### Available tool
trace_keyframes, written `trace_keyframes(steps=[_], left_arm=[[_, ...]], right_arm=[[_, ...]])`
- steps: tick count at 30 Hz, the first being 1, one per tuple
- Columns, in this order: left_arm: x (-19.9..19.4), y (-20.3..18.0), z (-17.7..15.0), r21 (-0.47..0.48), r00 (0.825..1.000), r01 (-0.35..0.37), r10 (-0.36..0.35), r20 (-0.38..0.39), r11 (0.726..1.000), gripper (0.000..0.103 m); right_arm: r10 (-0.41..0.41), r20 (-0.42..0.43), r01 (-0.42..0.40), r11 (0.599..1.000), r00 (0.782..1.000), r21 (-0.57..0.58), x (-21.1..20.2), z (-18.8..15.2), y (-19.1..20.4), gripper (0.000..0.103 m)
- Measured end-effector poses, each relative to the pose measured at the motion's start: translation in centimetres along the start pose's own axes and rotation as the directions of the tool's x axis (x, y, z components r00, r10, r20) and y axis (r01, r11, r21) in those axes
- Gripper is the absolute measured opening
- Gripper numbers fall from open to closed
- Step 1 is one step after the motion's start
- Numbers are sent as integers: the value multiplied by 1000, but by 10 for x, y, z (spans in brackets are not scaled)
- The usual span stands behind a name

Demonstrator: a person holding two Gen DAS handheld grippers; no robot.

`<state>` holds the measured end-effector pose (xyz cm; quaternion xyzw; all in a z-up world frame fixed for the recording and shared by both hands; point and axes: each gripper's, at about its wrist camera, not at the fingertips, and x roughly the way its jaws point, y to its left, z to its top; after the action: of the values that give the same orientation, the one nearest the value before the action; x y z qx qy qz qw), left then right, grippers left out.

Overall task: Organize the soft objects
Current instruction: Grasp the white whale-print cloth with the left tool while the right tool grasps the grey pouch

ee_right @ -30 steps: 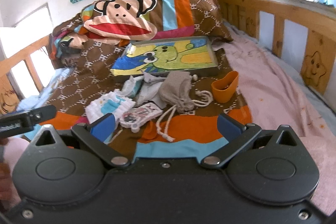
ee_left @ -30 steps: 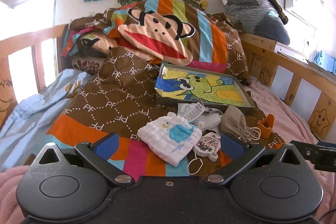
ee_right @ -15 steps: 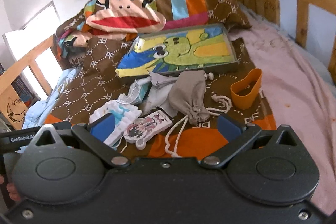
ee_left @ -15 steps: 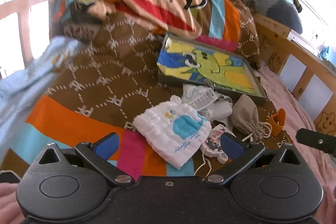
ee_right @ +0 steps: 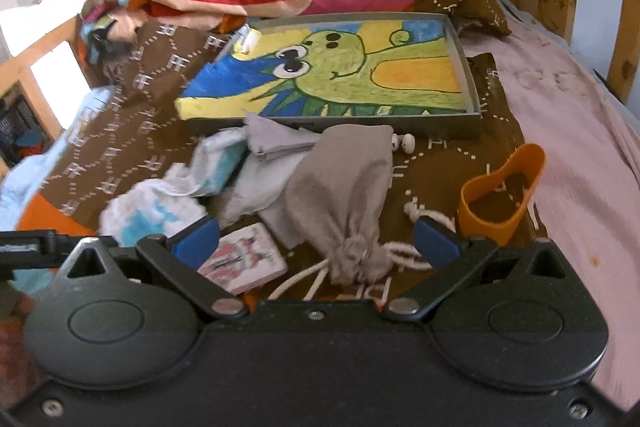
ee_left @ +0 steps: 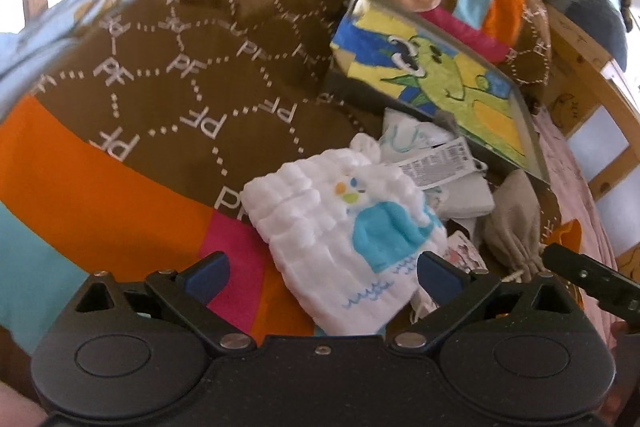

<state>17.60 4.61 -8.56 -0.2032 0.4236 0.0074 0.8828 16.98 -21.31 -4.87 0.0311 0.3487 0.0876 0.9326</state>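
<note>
Left wrist view shows the left gripper (ee_left: 322,273) spread wide, holding nothing, with the white quilted cloth (ee_left: 344,227) bearing a blue bird lying between its blue pads (ee_left: 208,273) on the striped brown blanket (ee_left: 160,99). The cloth's near corner runs under the gripper body, so a clean pinch would call for centring the jaws across the cloth's thick middle and pressing down into the blanket before closing, lest only a loose edge be caught. A tagged white item (ee_left: 432,163) touches the cloth's far side and could be dragged along.

From the right wrist view, the right gripper (ee_right: 316,243) is likewise released and empty, its jaws straddling the grey drawstring pouch (ee_right: 344,187) near its gathered neck. Gripping the bunched neck rather than the trailing cord (ee_right: 304,279) should give the firmer hold. A small printed card (ee_right: 244,261) lies just beside the left pad; motion blur makes it hard to say whether they touch. The dinosaur-picture tray (ee_right: 464,55) sits behind the pile, a likely destination.
</note>
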Motion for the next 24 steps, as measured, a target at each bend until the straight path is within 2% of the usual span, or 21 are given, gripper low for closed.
trace_keyframes(steps=[7, 9, 11, 13, 15, 16, 21, 23, 24], left_arm=[[24, 5, 2, -44, 999, 30, -31, -12, 999, 93], [27, 4, 3, -43, 999, 44, -44, -4, 998, 87], [29, 3, 3, -37, 998, 56, -57, 0, 998, 76], [32, 2, 2, -39, 997, 73, -73, -4, 997, 68], [33, 3, 2, -45, 996, 89, -89, -7, 995, 59], [34, 4, 2, -53, 994, 103, -104, -14, 993, 50], [35, 6, 1, -69, 989, 143, -145, -23, 987, 35], [34, 4, 0, -59, 986, 162, -164, -25, 985, 25], [34, 2, -1, -48, 985, 169, -171, -22, 984, 23]], right_arm=[[-26, -21, 25, 999, 999, -34, 38, 1, -8, 102], [-24, -21, 23, 999, 999, -40, 49, 1, -11, 102], [-7, -38, 5, 999, 999, -35, 61, 1, -14, 94], [25, -55, -27, 999, 998, -34, 66, -1, -12, 80], [31, -67, -34, 998, 997, -53, 71, -4, -8, 78], [27, -67, -32, 997, 997, -64, 74, -5, -6, 75], [52, -52, -54, 997, 997, -50, 71, -7, -1, 56], [54, -54, -57, 997, 997, -53, 70, -8, 0, 50], [52, -58, -56, 997, 997, -57, 69, -8, 1, 42]])
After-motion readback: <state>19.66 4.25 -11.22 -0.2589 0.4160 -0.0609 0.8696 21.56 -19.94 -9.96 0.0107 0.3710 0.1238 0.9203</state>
